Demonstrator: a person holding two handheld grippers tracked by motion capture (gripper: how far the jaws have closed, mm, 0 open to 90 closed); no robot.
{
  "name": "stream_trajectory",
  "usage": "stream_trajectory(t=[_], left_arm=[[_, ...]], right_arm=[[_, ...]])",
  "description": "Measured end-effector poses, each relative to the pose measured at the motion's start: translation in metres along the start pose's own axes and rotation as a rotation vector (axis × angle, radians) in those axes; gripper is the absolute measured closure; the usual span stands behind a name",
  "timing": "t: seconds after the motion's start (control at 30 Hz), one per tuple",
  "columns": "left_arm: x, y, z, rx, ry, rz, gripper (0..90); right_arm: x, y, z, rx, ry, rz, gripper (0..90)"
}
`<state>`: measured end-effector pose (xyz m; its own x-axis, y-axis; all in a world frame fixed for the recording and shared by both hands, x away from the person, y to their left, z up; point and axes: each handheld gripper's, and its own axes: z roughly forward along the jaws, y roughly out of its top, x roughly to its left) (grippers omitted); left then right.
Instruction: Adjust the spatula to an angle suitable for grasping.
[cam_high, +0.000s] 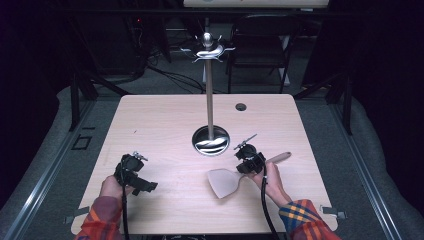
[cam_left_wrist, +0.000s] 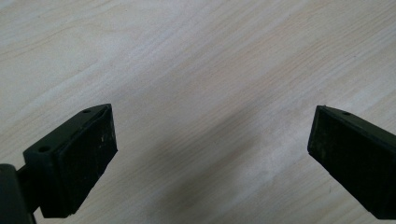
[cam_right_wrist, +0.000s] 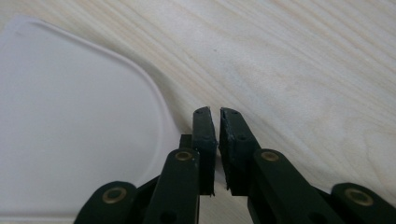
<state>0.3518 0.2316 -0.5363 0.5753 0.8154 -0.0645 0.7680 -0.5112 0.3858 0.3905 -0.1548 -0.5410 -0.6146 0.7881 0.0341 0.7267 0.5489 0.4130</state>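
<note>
A spatula lies on the wooden table (cam_high: 165, 120), its pale blade (cam_high: 225, 182) toward the front and its wooden handle (cam_high: 280, 157) angled off to the right. My right gripper (cam_high: 246, 167) hovers over the spot where blade meets handle. In the right gripper view its jaws (cam_right_wrist: 215, 112) stand shut with nothing between them, and the white blade (cam_right_wrist: 70, 130) lies just to their left. At the front left, my left gripper (cam_high: 142, 184) is held low over the table. Its jaws (cam_left_wrist: 212, 135) stand wide open over bare wood.
A metal stand rises from a round shiny base (cam_high: 211, 140) at the table's middle, its pole (cam_high: 210, 100) topped with hooks (cam_high: 207, 49). A small round hole (cam_high: 241, 106) sits at the back of the table. A dark chair (cam_high: 260, 45) stands beyond the far edge.
</note>
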Motion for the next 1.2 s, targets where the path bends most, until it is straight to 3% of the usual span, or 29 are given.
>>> stream_trajectory(t=[0.03, 0.17, 0.27, 0.47, 0.5, 0.6, 0.63, 0.67, 0.7, 0.73, 0.77, 0.8, 0.87, 0.93, 1.0, 1.2], left_arm=[[0.000, 0.000, 0.000, 0.000, -0.001, 0.000, 1.2], [0.000, 0.000, -0.001, -0.002, -0.003, -0.001, 1.2], [0.000, 0.000, 0.000, 0.002, -0.001, 0.001, 1.2], [0.000, -0.001, -0.001, -0.004, -0.004, -0.005, 1.2], [0.000, -0.001, -0.001, -0.004, -0.004, -0.005, 1.2], [0.000, 0.000, -0.001, -0.001, -0.004, 0.002, 1.2], [0.000, 0.000, -0.001, 0.000, -0.004, 0.002, 1.2], [0.000, 0.000, -0.001, -0.001, -0.005, 0.001, 1.2], [0.000, 0.000, -0.001, -0.001, -0.005, 0.001, 1.2], [0.000, 0.000, -0.001, -0.001, -0.006, -0.001, 1.2], [0.000, 0.000, -0.001, -0.001, -0.005, 0.000, 1.2], [0.000, 0.000, 0.000, 0.000, -0.005, 0.001, 1.2], [0.000, 0.000, -0.001, 0.003, -0.005, 0.004, 1.2], [0.000, 0.000, -0.001, 0.001, -0.005, 0.003, 1.2], [0.000, 0.000, -0.001, 0.002, -0.005, 0.002, 1.2], [-0.001, 0.000, 0.001, 0.005, -0.009, 0.003, 1.2]], right_arm=[[0.000, -0.002, 0.001, -0.019, 0.013, 0.006, 85.1], [-0.004, -0.004, -0.002, 0.003, 0.050, -0.051, 85.5], [-0.007, -0.006, -0.004, 0.015, 0.057, -0.046, 80.6], [-0.012, -0.007, -0.007, 0.066, 0.073, -0.076, 83.3], [-0.011, -0.009, -0.007, 0.058, 0.084, -0.057, 83.3], [-0.016, -0.011, -0.010, 0.093, 0.091, -0.065, 81.6], [-0.016, -0.012, -0.011, 0.095, 0.074, -0.048, 73.1], [-0.016, -0.013, -0.012, 0.100, 0.029, -0.010, 60.8], [-0.017, -0.014, -0.014, 0.107, -0.022, 0.038, 54.9], [-0.021, -0.015, -0.018, 0.127, -0.034, 0.074, 46.3], [-0.023, -0.015, -0.023, 0.166, -0.069, 0.088, 44.4], [-0.029, -0.020, -0.026, 0.131, -0.019, 0.197, 41.0], [-0.036, -0.023, -0.030, 0.140, -0.031, 0.262, 33.4], [-0.041, -0.028, -0.032, 0.107, -0.015, 0.320, 32.2], [-0.049, -0.031, -0.035, 0.148, 0.002, 0.336, 28.9], [-0.061, -0.034, -0.028, 0.138, 0.071, 0.442, 22.0]])
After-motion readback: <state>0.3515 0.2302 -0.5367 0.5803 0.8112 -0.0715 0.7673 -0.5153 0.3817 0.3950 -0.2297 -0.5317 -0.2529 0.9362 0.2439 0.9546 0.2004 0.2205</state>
